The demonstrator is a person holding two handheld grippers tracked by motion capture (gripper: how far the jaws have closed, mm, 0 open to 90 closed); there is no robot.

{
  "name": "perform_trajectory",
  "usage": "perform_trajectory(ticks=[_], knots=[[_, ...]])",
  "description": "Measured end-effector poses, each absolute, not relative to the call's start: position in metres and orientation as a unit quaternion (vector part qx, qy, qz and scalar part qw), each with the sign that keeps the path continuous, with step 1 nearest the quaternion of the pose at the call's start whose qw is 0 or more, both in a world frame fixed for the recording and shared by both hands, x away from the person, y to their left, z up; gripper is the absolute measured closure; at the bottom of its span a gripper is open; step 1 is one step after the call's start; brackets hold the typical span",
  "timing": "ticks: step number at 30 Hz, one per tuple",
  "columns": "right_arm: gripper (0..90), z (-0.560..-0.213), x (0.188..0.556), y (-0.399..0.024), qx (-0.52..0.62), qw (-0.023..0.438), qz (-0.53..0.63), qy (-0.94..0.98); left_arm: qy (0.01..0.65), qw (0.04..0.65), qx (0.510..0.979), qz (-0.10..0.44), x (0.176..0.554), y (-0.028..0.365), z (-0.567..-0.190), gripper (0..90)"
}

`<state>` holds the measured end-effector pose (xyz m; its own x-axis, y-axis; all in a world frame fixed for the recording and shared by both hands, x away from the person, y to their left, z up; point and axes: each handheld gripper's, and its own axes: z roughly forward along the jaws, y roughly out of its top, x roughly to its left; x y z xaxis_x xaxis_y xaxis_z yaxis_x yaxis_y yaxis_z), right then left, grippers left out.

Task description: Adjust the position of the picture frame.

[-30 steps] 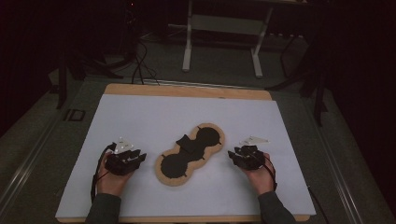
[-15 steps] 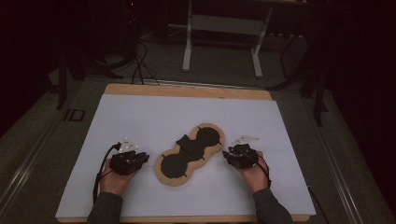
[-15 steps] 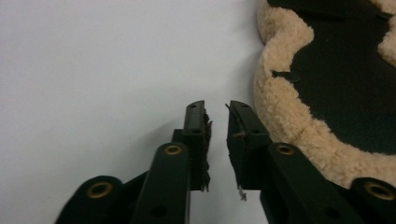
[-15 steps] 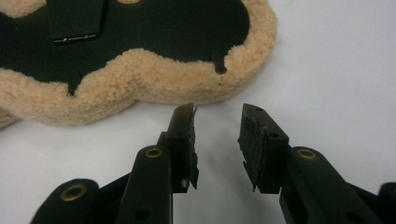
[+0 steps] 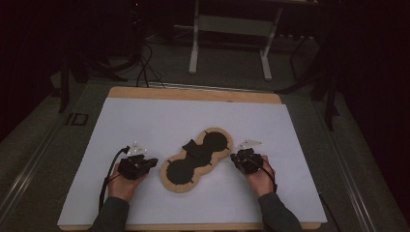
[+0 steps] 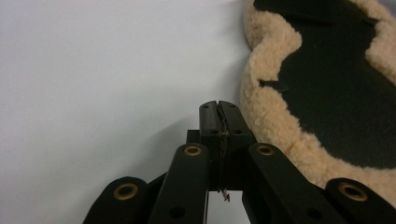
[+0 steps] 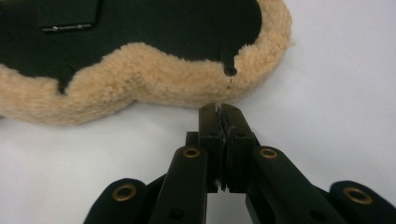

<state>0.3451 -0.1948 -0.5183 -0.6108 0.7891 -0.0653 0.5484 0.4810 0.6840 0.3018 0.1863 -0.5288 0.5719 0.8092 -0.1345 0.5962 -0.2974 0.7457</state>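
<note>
Fleece pad (image 5: 196, 162), tan rim, black centre, lies mid-sheet (image 5: 193, 121) between grippers in high view. Left gripper (image 5: 145, 164) and right gripper (image 5: 239, 158) flank it. Left gripper view: jaws just closed, pressed together, empty, pad (image 6: 322, 88) just beside. Right gripper view: jaws just closed, empty, pad (image 7: 140, 79) edge just ahead.

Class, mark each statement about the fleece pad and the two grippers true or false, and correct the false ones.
1. The left gripper is shut. True.
2. The right gripper grips the pad. False: it is shut on nothing, just short of the fleece edge.
3. The pad lies between the two grippers. True.
4. The pad rests on bare wood. False: it lies on a white sheet.
5. The pad's middle is dark, its rim tan fleece. True.
</note>
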Motion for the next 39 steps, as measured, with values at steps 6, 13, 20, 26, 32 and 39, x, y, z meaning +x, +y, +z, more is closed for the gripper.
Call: perform_trajectory(ticks=[6,13,20,26,32,39], knots=[[88.9,-0.524,0.35,-0.193,0.406,0.188,0.305,0.841,0.436,0.396,0.796,0.139,0.304,0.182,-0.528,89.8],[88.9,-0.526,0.353,-0.192,0.409,0.188,0.298,0.842,0.42,0.376,0.814,0.14,0.308,0.165,-0.533,89.6],[88.9,-0.528,0.357,-0.191,0.412,0.183,0.295,0.842,0.418,0.367,0.819,0.139,0.309,0.162,-0.536,89.7],[88.9,-0.529,0.36,-0.189,0.421,0.178,0.303,0.836,0.42,0.365,0.819,0.138,0.31,0.162,-0.537,88.7],[89.0,-0.528,0.362,-0.186,0.422,0.177,0.3,0.837,0.422,0.363,0.82,0.136,0.311,0.162,-0.539,89.1],[89.3,-0.528,0.363,-0.186,0.422,0.176,0.299,0.837,0.423,0.365,0.819,0.132,0.309,0.161,-0.54,90.0]])
